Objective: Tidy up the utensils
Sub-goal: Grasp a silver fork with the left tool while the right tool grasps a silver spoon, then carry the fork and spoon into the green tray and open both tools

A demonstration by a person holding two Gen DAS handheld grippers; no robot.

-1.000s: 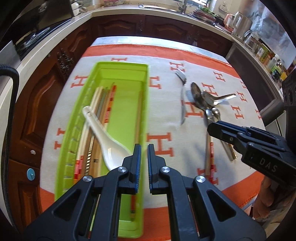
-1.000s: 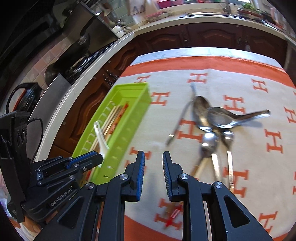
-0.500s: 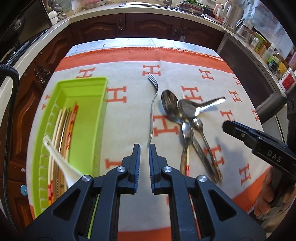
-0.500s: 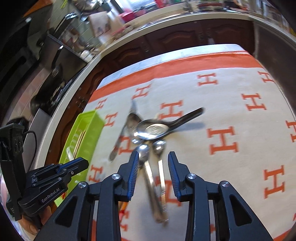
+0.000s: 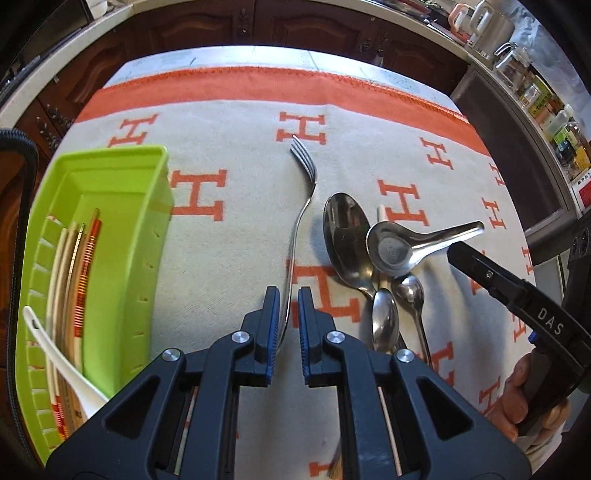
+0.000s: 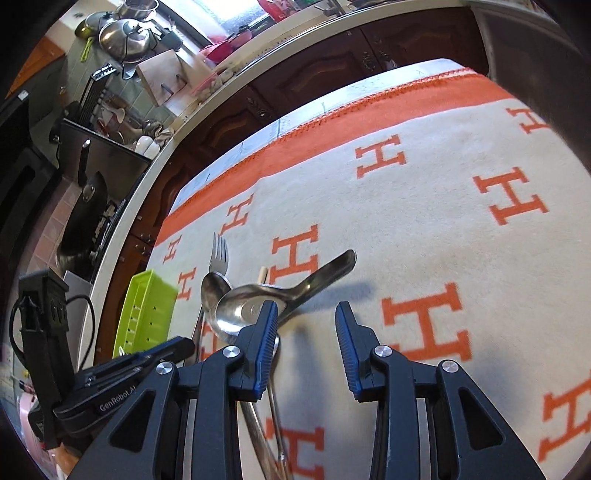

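Note:
A steel fork (image 5: 304, 206) lies on the patterned cloth, tines away from me. My left gripper (image 5: 287, 299) hovers over its handle, jaws slightly apart around it, not closed. Right of the fork lies a pile of steel spoons (image 5: 347, 236) with a soup spoon (image 5: 399, 247) on top. My right gripper (image 6: 306, 314) is open above the soup spoon's handle (image 6: 321, 273). The green tray (image 5: 122, 258) at left holds chopsticks (image 5: 79, 266) and a white ceramic spoon (image 5: 59, 354).
The cloth (image 6: 461, 221) covers a table with counters and dark cabinets (image 5: 295, 26) behind. Jars and kettles (image 5: 517, 59) stand at the far right. A stove with pans (image 6: 85, 206) is at left in the right wrist view.
My left gripper moved right from the tray to the fork and opened slightly. My right gripper swung right over the spoons and opened wider.

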